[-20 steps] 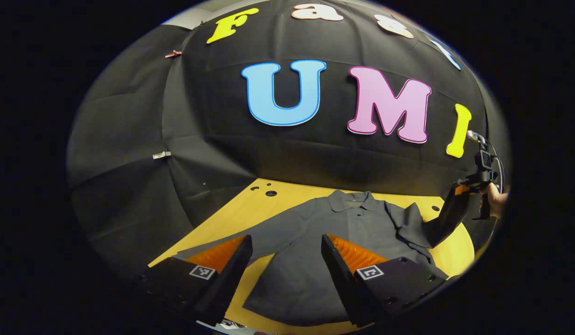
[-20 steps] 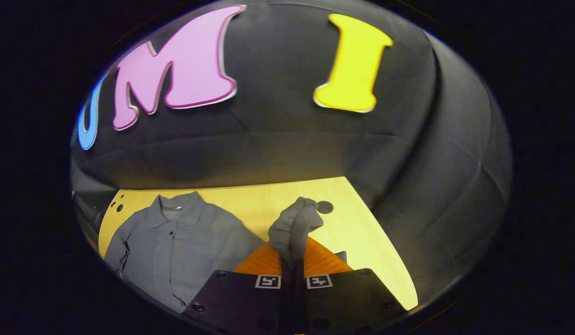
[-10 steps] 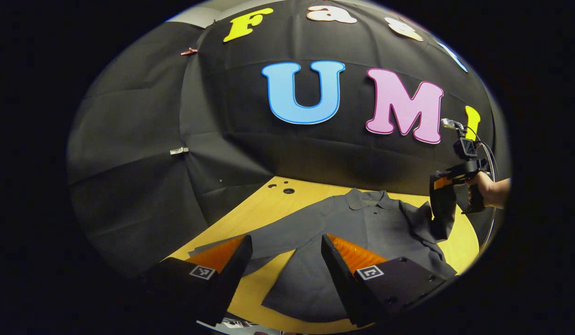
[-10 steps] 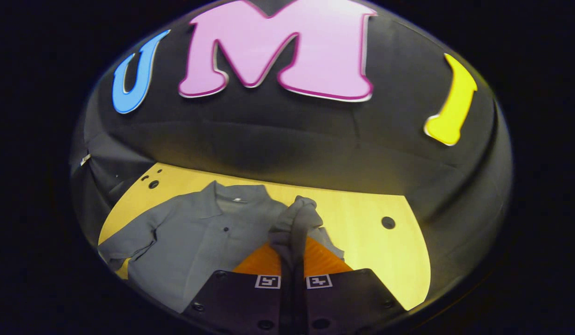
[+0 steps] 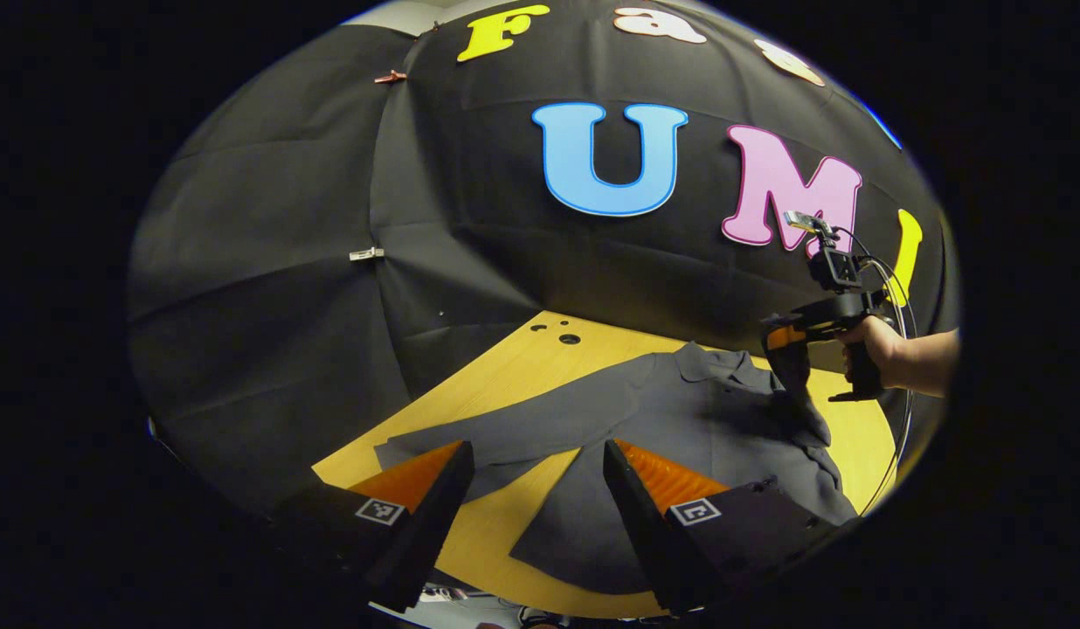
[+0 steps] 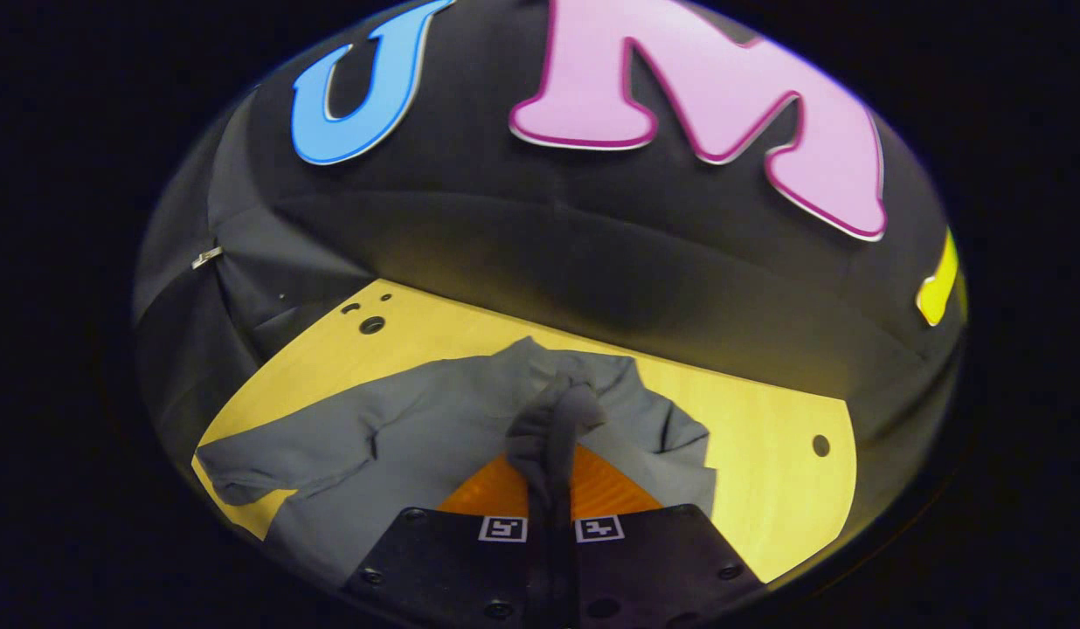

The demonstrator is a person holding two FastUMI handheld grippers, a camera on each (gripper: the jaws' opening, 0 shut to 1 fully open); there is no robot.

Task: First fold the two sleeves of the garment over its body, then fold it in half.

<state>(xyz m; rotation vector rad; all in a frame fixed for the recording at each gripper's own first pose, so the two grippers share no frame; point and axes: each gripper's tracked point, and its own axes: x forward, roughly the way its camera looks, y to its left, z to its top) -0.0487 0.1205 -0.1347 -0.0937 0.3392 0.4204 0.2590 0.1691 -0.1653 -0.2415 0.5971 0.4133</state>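
A grey collared shirt [image 5: 680, 419] lies flat on the yellow wooden table [image 5: 514, 367]. Its one long sleeve [image 5: 479, 432] stretches out sideways, just beyond my left gripper [image 5: 537, 454], which hangs open above the table with nothing between its fingers. Farther off, a hand [image 5: 872, 345] holds my right gripper [image 5: 789, 336], shut on the other sleeve and lifted over the shirt near the collar [image 5: 710, 362]. In the right gripper view, the bunched sleeve [image 6: 557, 411] stands up from my right gripper [image 6: 550, 459], over the shirt's body [image 6: 400, 428].
Black cloth walls close in the table at the back and left. Small holes [image 5: 569, 338] mark the table's far corner, and another hole [image 6: 820, 445] sits near its right end. A cable [image 5: 898, 454] hangs from the right gripper. Bare tabletop [image 6: 767, 437] lies right of the shirt.
My right gripper has carried the held sleeve up and inward, from beside the shirt to over its body near the collar. My left gripper stays open and has swung slightly leftward.
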